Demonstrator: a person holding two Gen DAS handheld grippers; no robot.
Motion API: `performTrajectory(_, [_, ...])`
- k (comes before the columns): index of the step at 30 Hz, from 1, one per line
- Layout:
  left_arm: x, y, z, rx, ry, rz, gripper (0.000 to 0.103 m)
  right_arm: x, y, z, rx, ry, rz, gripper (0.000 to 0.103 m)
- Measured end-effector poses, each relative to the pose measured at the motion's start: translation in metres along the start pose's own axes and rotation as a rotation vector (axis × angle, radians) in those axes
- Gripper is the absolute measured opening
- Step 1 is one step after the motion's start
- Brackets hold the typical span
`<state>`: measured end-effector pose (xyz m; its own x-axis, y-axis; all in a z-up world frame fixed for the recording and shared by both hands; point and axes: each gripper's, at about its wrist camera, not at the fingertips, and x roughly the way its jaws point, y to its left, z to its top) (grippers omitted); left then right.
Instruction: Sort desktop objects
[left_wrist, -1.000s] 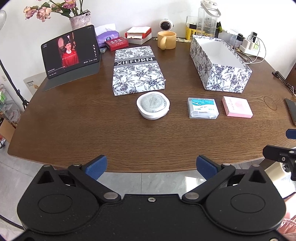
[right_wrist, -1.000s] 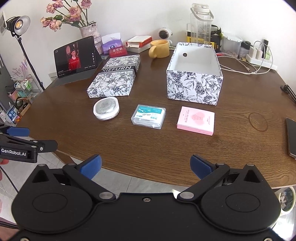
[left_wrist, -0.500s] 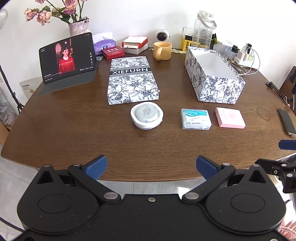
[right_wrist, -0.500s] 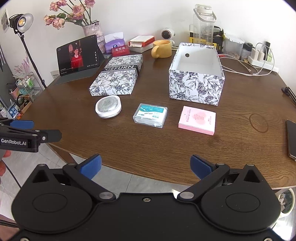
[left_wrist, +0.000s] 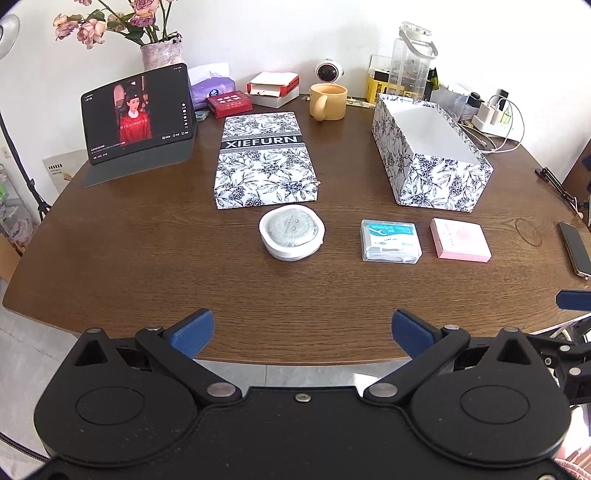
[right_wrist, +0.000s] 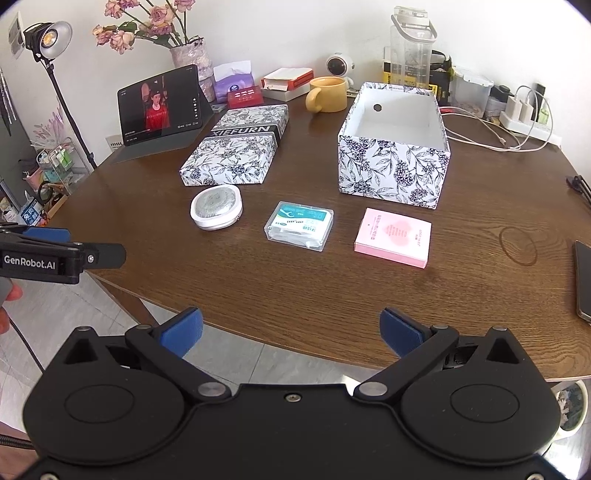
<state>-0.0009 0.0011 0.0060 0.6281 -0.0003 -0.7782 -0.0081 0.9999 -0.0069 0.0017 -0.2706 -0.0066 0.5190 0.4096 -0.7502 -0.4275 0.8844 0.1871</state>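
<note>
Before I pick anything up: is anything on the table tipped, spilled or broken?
Nothing stands out. The round white case, clear plastic floss box and pink card box lie flat in a row before the open floral box; its lid sits apart.

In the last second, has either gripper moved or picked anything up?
Nothing picked up. Both grippers, left and right, stay open and empty at the table's near edge; the views shifted only slightly. The round case, clear box, pink box and open floral box have not moved.
</note>
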Motion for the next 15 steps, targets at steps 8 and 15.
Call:
performTrajectory(8, [0.001, -0.015, 0.001, 0.007, 0.002, 0.008, 0.103, 0.000, -0.006, -0.003, -0.003, 0.002, 0.007, 0.103])
performTrajectory(15, [-0.001, -0.025, 0.002, 0.006, -0.016, 0.017, 0.103, -0.001, -0.012, -0.006, 0.003, 0.002, 0.010, 0.103])
